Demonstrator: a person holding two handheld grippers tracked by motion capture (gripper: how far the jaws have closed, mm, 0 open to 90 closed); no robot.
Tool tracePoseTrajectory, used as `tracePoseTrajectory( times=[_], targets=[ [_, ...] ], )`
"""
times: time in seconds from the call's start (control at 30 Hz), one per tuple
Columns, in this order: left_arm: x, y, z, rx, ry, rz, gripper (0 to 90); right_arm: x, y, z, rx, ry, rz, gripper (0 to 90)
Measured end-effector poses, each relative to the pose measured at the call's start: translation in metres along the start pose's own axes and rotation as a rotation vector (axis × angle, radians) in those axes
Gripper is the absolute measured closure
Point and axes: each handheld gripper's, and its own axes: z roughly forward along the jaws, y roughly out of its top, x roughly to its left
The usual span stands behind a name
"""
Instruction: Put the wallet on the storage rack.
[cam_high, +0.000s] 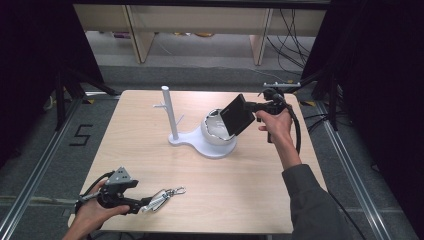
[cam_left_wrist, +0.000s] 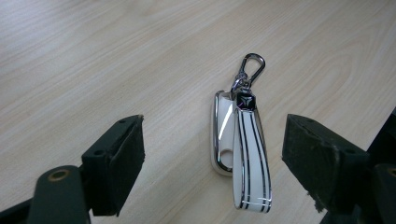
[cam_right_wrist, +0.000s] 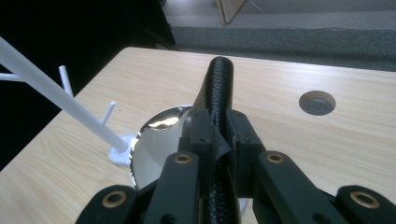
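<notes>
A flat black leather wallet (cam_high: 238, 116) hangs tilted over the shiny bowl (cam_high: 215, 131) of a white stand, with my right gripper (cam_high: 251, 106) shut on its edge. In the right gripper view the wallet (cam_right_wrist: 219, 79) stands edge-on between the pads of the right gripper (cam_right_wrist: 217, 135), above the mirror-like bowl (cam_right_wrist: 159, 135). A white key fob (cam_left_wrist: 224, 140) with a striped strap and metal clip lies flat on the table. My left gripper (cam_left_wrist: 215, 144) is open with a jaw on either side of the fob, touching neither side. From above, the left gripper (cam_high: 142, 205) sits near the front left edge by the fob (cam_high: 162, 197).
The stand's white pole (cam_high: 170, 112) with short pegs rises just left of the bowl, and in the right gripper view the pole (cam_right_wrist: 56, 98) slants across the left. A round hole (cam_right_wrist: 317, 102) is cut into the wooden table (cam_high: 240, 190). Black curtains flank both sides.
</notes>
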Motion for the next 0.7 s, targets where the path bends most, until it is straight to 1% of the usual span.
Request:
tracePoseTrajectory(
  times=[0.03, 0.07, 0.1, 0.13, 0.17, 0.2, 0.23, 0.27, 0.3, 0.33, 0.37, 0.4, 0.43, 0.47, 0.5, 0.53, 0.57, 0.6, 0.63, 0.67, 0.7],
  targets=[
    [0.0, 0.0, 0.0, 0.004, 0.002, 0.001, 20.7, 0.002, 0.0, 0.003, 0.008, -0.007, 0.024, 82.9],
    [0.0, -0.001, 0.001, -0.001, -0.001, -0.007, 20.7, 0.0, 0.001, 0.006, 0.008, -0.013, -0.013, 82.9],
    [0.001, -0.001, 0.001, 0.004, -0.003, 0.007, 20.7, 0.001, 0.002, 0.01, 0.005, -0.002, 0.006, 82.9],
    [0.001, -0.001, 0.001, 0.006, -0.002, 0.006, 20.7, 0.001, 0.003, 0.011, 0.002, 0.003, 0.0, 82.9],
    [0.001, -0.001, 0.001, 0.01, 0.001, 0.006, 20.7, 0.002, 0.003, 0.013, 0.005, 0.0, 0.019, 82.9],
    [0.001, -0.001, 0.002, 0.003, 0.003, -0.004, 20.7, 0.002, 0.004, 0.015, 0.003, 0.001, 0.017, 82.9],
    [0.001, -0.001, 0.002, 0.003, 0.003, -0.004, 20.7, 0.002, 0.006, 0.017, 0.005, 0.0, 0.015, 83.0],
    [0.002, -0.001, 0.001, 0.01, 0.001, 0.006, 20.7, 0.005, 0.006, 0.017, 0.013, -0.003, 0.052, 83.0],
    [0.002, -0.001, 0.0, 0.01, 0.0, 0.006, 20.7, 0.003, 0.007, 0.018, 0.007, 0.002, 0.011, 83.1],
    [0.002, -0.002, 0.0, 0.009, 0.001, 0.005, 20.7, 0.004, 0.007, 0.019, 0.008, 0.001, 0.027, 83.1],
    [0.002, -0.002, 0.001, 0.009, 0.001, 0.003, 20.7, 0.004, 0.007, 0.02, 0.007, 0.007, 0.022, 83.2],
    [0.002, -0.002, 0.001, 0.011, 0.002, 0.002, 20.7, 0.006, 0.008, 0.02, 0.019, 0.004, 0.047, 83.2],
    [0.002, -0.002, 0.002, 0.006, 0.009, -0.009, 20.7, 0.004, 0.008, 0.022, 0.015, 0.003, 0.026, 83.2],
    [0.001, -0.003, 0.003, 0.004, 0.006, -0.011, 20.7, 0.004, 0.008, 0.023, 0.015, 0.003, 0.033, 83.2],
    [0.001, -0.003, 0.003, 0.001, 0.001, -0.015, 20.7, 0.003, 0.008, 0.024, 0.014, -0.006, 0.021, 83.3],
    [0.002, -0.003, 0.002, 0.012, 0.0, -0.002, 20.7, 0.002, 0.008, 0.026, 0.015, 0.0, 0.028, 83.3],
    [0.002, -0.003, 0.003, 0.007, -0.001, -0.006, 20.7, 0.002, 0.008, 0.027, 0.015, 0.001, 0.041, 83.2],
    [0.002, -0.003, 0.003, 0.022, -0.005, 0.005, 20.7, 0.002, 0.008, 0.028, 0.016, 0.003, 0.035, 83.3],
    [0.002, -0.003, 0.004, 0.019, -0.004, -0.002, 20.7, 0.001, 0.008, 0.029, 0.017, -0.005, 0.028, 83.2],
    [0.002, -0.003, 0.004, 0.019, 0.0, -0.008, 20.7, 0.002, 0.007, 0.031, 0.021, -0.008, 0.052, 83.2],
    [0.002, -0.003, 0.004, 0.022, -0.009, -0.004, 20.8, 0.0, 0.007, 0.033, 0.019, -0.011, 0.033, 83.2]
  ],
)
